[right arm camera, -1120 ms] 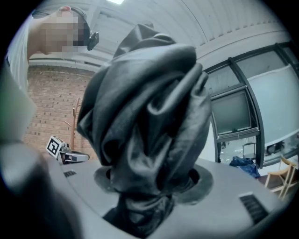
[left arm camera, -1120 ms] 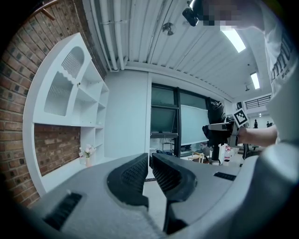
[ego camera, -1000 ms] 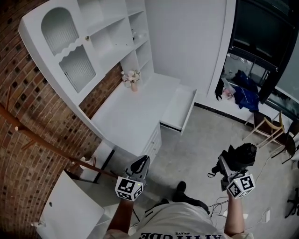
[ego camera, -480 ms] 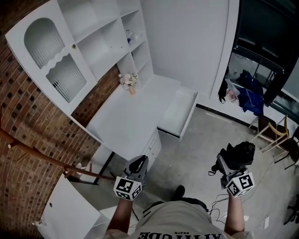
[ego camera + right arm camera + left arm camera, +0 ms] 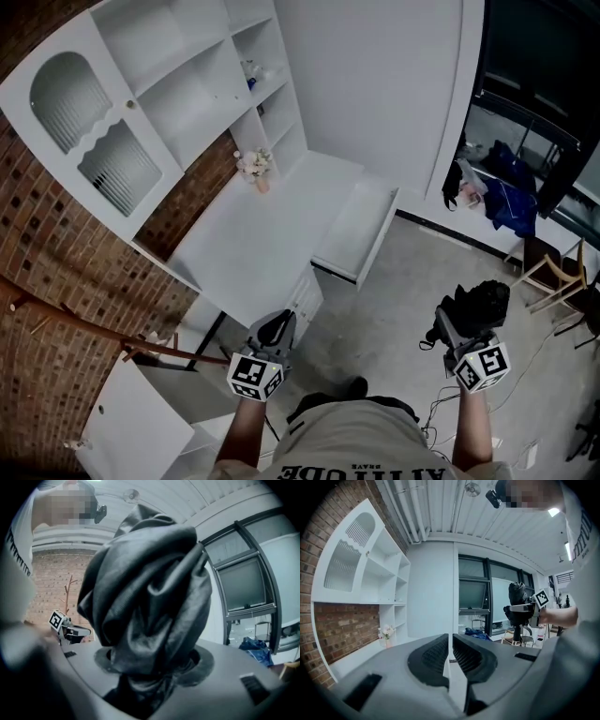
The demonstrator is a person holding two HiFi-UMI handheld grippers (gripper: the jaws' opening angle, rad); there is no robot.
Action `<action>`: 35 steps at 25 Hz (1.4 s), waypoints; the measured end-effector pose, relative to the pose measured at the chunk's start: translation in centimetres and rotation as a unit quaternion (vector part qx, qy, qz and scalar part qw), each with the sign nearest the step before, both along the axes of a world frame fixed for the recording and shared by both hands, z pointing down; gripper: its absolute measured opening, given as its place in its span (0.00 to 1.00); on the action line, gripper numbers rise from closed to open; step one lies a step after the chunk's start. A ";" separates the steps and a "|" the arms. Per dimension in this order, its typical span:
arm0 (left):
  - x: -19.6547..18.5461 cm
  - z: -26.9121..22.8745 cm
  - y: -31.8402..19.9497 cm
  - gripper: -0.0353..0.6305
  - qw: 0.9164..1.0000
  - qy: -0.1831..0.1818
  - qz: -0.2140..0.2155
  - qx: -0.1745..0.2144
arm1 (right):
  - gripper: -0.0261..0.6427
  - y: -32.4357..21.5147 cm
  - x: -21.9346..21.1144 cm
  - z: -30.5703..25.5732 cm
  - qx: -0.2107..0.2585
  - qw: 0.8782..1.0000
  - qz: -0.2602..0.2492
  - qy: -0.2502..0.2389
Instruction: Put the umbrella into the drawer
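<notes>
Your umbrella (image 5: 480, 306) is a black folded bundle of crumpled fabric, standing up, clamped between the jaws of your right hand-held gripper (image 5: 453, 328). The white drawer (image 5: 356, 230) stands pulled open from the table (image 5: 253, 244), well apart from the umbrella.

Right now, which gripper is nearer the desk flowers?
Left. The left gripper hangs by the flowers' desk, opposite end; the right gripper holds the umbrella farther off, over floor.
</notes>
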State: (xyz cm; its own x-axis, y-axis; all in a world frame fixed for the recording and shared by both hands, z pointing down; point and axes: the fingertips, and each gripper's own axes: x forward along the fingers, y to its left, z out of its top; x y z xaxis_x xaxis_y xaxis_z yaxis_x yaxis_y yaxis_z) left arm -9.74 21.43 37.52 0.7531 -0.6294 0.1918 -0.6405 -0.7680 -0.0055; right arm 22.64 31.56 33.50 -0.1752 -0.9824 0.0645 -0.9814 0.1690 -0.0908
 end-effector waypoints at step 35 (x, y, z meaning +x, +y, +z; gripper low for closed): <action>4.4 1.5 -17.4 0.10 0.999 0.018 0.036 -0.013 | 0.43 -15.6 -0.1 1.4 -0.022 1.000 0.001 -0.010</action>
State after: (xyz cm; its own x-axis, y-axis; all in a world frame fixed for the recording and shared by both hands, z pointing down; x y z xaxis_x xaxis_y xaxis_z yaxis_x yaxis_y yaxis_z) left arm -5.37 4.00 39.00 0.8027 -0.5687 0.1793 -0.5832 -0.8115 0.0368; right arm 22.58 15.96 34.87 -0.1746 -0.9791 0.1041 -0.9797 0.1621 -0.1180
